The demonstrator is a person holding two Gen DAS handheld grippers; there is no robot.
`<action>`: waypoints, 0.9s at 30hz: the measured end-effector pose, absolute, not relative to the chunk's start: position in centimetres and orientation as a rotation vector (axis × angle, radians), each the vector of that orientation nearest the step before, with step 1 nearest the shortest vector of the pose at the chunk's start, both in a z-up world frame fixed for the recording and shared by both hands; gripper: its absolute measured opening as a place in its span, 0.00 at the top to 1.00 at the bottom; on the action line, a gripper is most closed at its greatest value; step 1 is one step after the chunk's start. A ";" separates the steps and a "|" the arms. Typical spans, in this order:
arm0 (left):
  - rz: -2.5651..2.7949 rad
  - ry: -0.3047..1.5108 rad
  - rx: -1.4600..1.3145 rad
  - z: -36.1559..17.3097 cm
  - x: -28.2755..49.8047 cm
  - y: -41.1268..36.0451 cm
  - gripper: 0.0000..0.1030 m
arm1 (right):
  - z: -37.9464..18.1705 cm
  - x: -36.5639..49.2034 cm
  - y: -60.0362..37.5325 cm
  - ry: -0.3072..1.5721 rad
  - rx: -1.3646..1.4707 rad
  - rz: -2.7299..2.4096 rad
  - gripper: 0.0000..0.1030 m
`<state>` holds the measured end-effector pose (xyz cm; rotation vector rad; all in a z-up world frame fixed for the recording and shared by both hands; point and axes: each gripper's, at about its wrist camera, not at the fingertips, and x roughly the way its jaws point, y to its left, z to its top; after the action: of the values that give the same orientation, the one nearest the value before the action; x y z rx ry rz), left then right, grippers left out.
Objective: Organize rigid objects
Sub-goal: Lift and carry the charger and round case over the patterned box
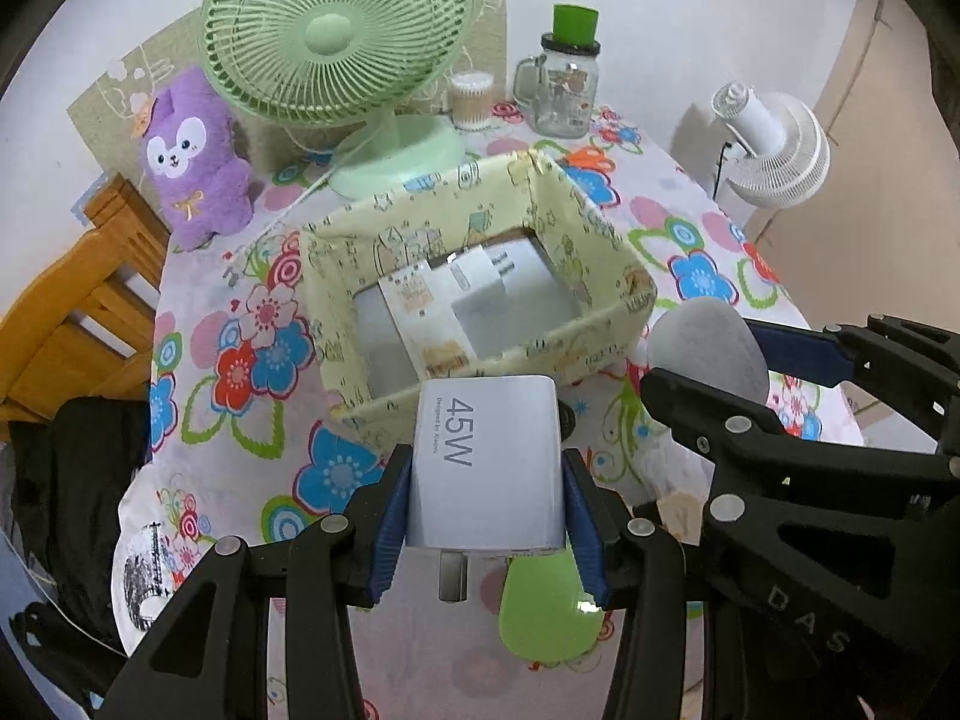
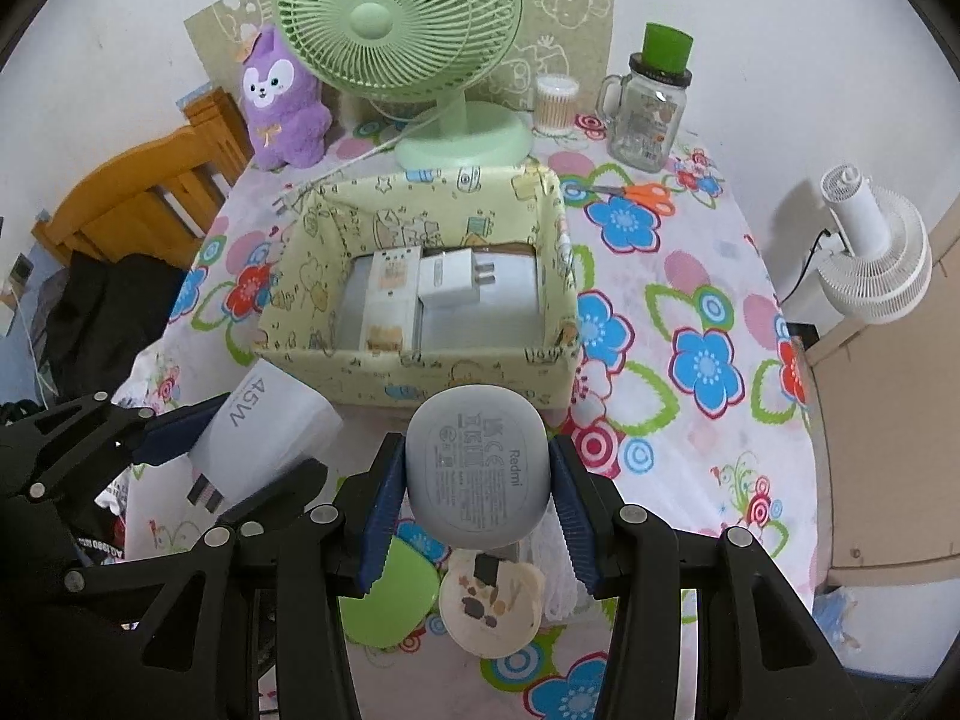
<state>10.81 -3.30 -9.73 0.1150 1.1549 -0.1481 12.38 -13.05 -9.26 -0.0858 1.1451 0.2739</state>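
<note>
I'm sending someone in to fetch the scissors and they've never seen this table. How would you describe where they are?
Start at the big green fan at the back of the flowered table. To its right stands a glass mug jar with a green top; the scissors lie flat just in front of it, beside the yellow fabric box. Their bright orange handles mark them out.

White charger [image 1: 487,462] with grey "45W" lettering between blue-padded fingers [image 1: 391,531] of black left gripper [image 1: 486,531]. Grey earbud case [image 2: 477,468] between blue pads of black right gripper [image 2: 477,531]. Beyond fingertips: pale yellow cartoon-print box [image 2: 420,360], white adapter [image 2: 447,285] inside. Tablecloth [image 2: 690,300] white with blue, red, pink flowers. Below fingers: lime green item [image 2: 390,600]. Far beyond: mint green fan [image 2: 399,18], purple plush [image 2: 282,102], orange-handled scissors [image 2: 645,195].
</note>
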 end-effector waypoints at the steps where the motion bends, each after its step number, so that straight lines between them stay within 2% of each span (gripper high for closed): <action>1: -0.145 1.149 0.107 -9.4 11.1 -3.3 0.53 | -9.1 12.5 -13.1 1.141 -0.086 0.275 0.50; 27: -0.045 1.143 0.021 -9.6 17.4 -2.5 0.53 | -8.6 19.8 -12.7 1.130 -0.085 0.321 0.50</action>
<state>17.45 -2.47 -9.58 0.0212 1.1430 -0.0452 19.84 -12.68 -8.62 -0.0853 1.1305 0.3206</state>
